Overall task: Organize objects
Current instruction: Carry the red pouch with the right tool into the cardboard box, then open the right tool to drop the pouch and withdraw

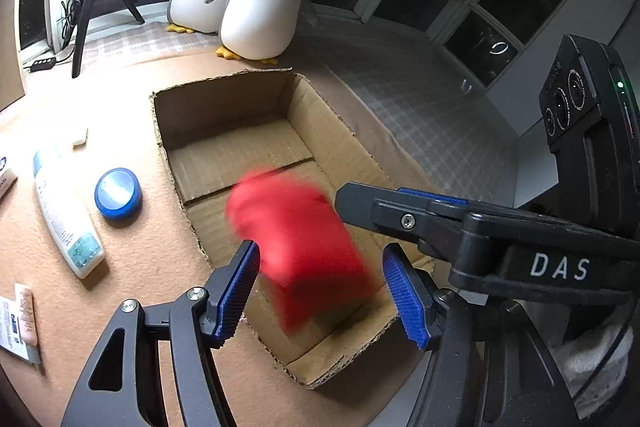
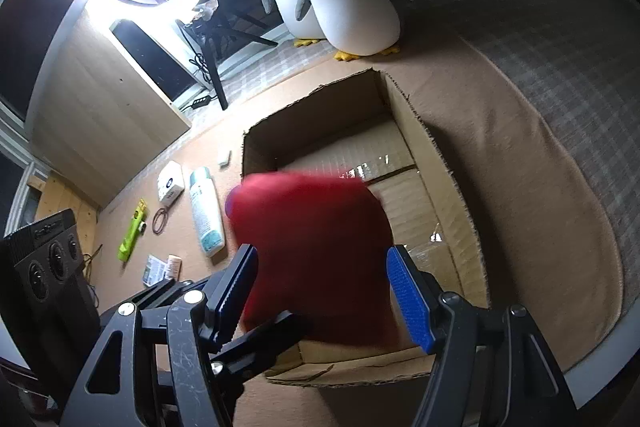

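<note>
My left claw [image 1: 320,287] and right claw [image 2: 320,291] both stand open, gripping nothing — the blurred red object [image 1: 296,247] sits between and just beyond the pads, over the cardboard box's [image 1: 320,123] near end, apparently dropping in.

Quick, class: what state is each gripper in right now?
Left gripper: open, blurred red item loose between its pads.
Right gripper: cannot tell whether it grips the red item.
</note>
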{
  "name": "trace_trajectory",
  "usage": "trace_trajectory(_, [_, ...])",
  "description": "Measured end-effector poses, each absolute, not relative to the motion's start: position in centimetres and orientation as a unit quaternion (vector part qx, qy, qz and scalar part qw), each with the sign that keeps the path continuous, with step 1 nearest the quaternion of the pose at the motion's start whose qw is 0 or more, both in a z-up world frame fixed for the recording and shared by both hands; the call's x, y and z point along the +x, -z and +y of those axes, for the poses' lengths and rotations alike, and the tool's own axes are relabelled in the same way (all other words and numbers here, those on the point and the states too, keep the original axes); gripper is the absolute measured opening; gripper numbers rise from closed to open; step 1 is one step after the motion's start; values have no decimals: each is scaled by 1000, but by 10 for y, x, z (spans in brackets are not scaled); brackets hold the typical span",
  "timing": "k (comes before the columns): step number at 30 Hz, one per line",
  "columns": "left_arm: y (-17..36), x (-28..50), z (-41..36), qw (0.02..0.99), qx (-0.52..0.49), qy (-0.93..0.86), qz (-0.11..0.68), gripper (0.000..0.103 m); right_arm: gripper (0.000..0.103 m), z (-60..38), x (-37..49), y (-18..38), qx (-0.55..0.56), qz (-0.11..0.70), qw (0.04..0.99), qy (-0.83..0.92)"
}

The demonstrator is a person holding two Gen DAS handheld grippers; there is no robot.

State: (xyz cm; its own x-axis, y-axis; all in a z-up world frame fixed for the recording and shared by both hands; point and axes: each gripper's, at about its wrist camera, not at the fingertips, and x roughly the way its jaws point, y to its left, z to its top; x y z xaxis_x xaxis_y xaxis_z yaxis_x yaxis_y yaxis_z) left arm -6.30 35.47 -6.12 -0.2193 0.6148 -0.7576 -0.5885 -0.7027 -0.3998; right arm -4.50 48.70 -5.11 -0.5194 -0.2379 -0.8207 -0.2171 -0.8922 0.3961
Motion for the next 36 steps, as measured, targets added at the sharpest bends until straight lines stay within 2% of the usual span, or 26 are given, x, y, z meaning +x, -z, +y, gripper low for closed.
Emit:
trace_trajectory(8, [58,-67,330,370,-490,-789,-16,68,65,483,-45,44,480,-214,-4,851])
trace_trajectory(15, [52,-69,277,337,-483,-807,-25,68,66,468,-47,38,456,-214,12,864])
trace_trajectory(22, [52,-67,188,274,-482,-831,-42,68,66,430,-60,36,449,-192,46,871])
trace_trajectory(31, [67,-55,50,162,-493,-851,-80,68,67,343,-94,40,481,-135,135,856])
trace_trajectory(36, [73,-44,0,123,-498,-853,-97,68,67,292,-117,53,505,-113,182,836])
